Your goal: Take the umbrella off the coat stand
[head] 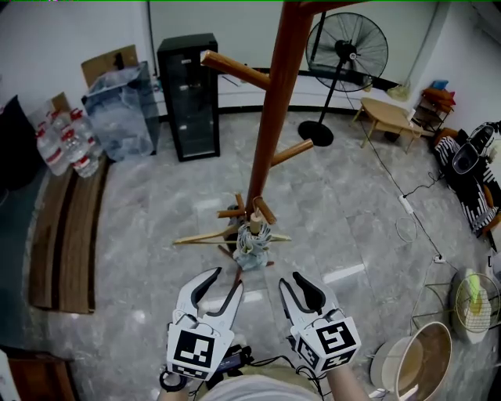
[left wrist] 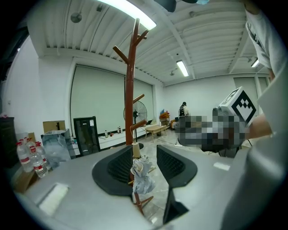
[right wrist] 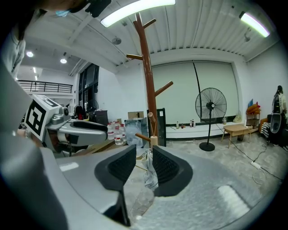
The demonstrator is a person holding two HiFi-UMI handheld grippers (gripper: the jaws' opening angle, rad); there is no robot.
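Left gripper (head: pixel 228 279), umbrella (head: pixel 252 241) on coat stand (head: pixel 271 133)

Lighting: bright, even, from ceiling strip lights (right wrist: pixel 135 8). Soft pale glare patches on floor (head: pixel 352 235). Both gripper views: heavy fisheye bending, dark vignetted corners.

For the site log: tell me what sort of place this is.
Probably a large, sparsely furnished workroom or studio rather than a home. It has a wide polished stone-look floor, a tall standing fan and water bottles stacked by the wall.
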